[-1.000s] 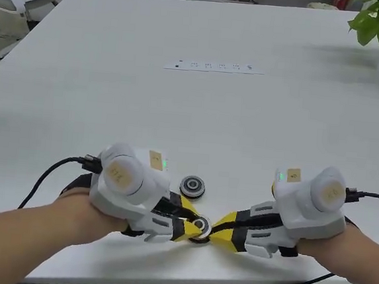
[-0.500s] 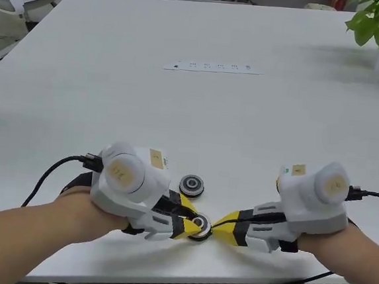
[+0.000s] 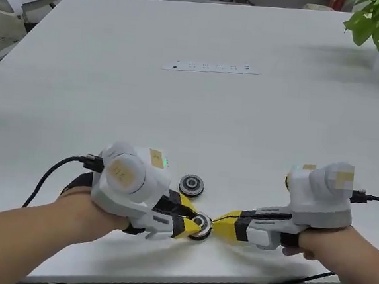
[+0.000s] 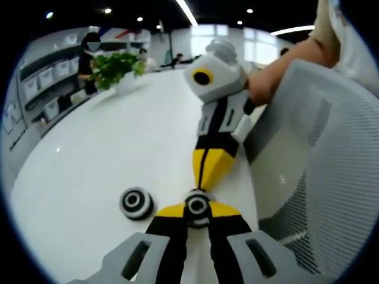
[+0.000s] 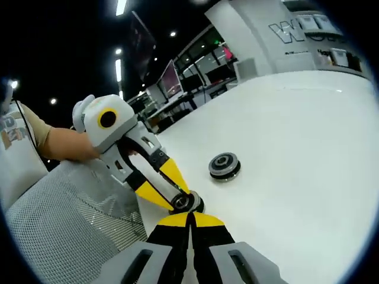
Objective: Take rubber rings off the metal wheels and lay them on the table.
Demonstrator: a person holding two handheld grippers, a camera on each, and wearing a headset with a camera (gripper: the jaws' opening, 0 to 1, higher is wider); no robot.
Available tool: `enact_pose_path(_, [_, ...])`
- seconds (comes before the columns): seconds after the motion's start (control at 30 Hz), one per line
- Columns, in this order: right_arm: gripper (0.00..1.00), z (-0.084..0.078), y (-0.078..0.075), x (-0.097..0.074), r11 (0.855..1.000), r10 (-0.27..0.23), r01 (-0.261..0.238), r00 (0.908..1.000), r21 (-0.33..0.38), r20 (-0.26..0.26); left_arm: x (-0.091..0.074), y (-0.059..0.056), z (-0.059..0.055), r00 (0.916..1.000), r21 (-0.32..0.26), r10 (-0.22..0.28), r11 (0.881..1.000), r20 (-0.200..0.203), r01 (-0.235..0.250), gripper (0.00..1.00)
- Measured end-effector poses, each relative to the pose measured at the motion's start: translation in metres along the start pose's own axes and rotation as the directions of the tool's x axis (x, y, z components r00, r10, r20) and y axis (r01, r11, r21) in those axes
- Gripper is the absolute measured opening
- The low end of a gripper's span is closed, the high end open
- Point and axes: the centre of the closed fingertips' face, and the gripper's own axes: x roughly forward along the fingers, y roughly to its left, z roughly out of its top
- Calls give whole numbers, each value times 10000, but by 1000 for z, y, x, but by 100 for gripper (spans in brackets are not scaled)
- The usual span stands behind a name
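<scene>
clamping a metal wheel (image 3: 201, 223) in the left tongs (image 3: 194, 224), closed on its sides, at the near edge of the white counter (image 3: 178, 114). lying flat just behind it: a second wheel (image 3: 191, 185), black rubber ring (image 3: 191, 192) on. touching the held wheel's right rim with the right tongs (image 3: 217, 225), pressed together; ring nipped or not, cannot tell.

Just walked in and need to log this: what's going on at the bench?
A person's left gripper clamps a small metal wheel with a black rubber ring near the front edge of the white table. The right gripper, jaws shut, touches that wheel's rim. A second ringed metal wheel lies beside them.
</scene>
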Motion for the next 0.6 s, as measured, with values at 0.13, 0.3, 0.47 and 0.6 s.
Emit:
enact_pose_path(0.13, [0,1,1,0,9998,37,-38,10000,190,55,0,0,0,10000,-2,23,10000,-6,-23,13])
enact_pose_path(0.3, [0,2,1,0,9989,84,-90,9999,450,140,0,0,0,10000,-9,46,10000,-22,-46,13])
enact_pose_path(0.47, [0,3,0,0,9975,146,-163,9996,687,255,1,1,0,9999,-2,106,9999,-49,-106,13])
enact_pose_path(0.6, [0,4,1,1,9968,164,-185,9995,773,284,1,1,0,9998,-25,155,9999,-87,-155,13])
